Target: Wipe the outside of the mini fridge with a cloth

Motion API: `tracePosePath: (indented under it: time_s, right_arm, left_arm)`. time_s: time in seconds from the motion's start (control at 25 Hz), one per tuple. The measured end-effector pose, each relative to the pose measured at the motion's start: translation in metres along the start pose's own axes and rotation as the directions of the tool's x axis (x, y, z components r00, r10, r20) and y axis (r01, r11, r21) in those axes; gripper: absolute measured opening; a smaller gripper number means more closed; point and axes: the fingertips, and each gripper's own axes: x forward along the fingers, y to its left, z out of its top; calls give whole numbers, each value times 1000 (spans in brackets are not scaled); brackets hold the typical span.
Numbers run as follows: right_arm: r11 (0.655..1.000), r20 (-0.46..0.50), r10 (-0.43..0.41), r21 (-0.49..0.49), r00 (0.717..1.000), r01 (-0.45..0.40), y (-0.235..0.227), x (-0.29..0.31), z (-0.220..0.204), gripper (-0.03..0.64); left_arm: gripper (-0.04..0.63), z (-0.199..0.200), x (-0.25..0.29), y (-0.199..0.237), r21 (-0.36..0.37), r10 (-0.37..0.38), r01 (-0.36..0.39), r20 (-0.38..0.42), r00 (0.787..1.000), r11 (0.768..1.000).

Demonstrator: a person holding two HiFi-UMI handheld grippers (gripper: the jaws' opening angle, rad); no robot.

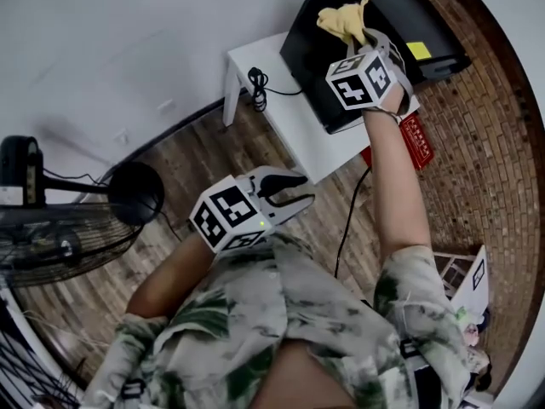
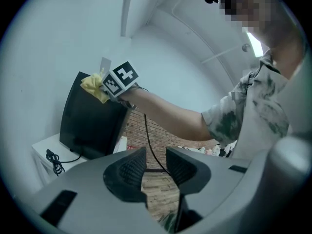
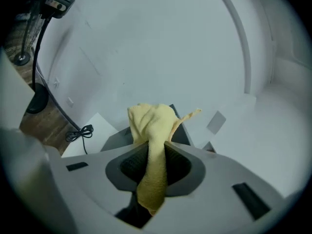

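Two grippers are seen in the head view. The right gripper point(image 1: 361, 37) point(image 3: 155, 147) is held out at one o'clock, and its jaws are clamped on a yellow cloth point(image 1: 344, 20) point(image 3: 151, 123). The cloth is bunched beyond the tips and is laid against the top corner of the black fridge point(image 1: 317, 68) point(image 2: 90, 121); a strip of it hangs back between the jaws. The fridge is set on a white table point(image 1: 285, 122), with a coiled cable point(image 1: 257, 88) beside it at nine o'clock. The left gripper point(image 1: 294, 191) point(image 2: 156, 162) is held near the middle of the view, well apart from the fridge. Its jaws are parted by a narrow gap and nothing is held between them. A fan point(image 1: 64, 237) is seen on the floor at nine o'clock.
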Motion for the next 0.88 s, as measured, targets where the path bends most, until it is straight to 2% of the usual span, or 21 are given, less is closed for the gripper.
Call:
tracePosePath:
  time_s: [0.16, 0.32, 0.88]
  right_arm:
    - [998, -21, -56, -14, 998, 56, -26, 5, 11, 95]
    - [997, -66, -69, -28, 995, 68, -28, 20, 7, 95]
    - [999, -210, 30, -30, 977, -37, 45, 67, -42, 95]
  left_arm:
    - [135, -2, -3, -2, 2, -8, 8, 0, 1000, 1000]
    - [135, -5, -6, -5, -2, -16, 16, -3, 1000, 1000]
    - [135, -14, -33, 8, -25, 12, -13, -18, 1000, 1000]
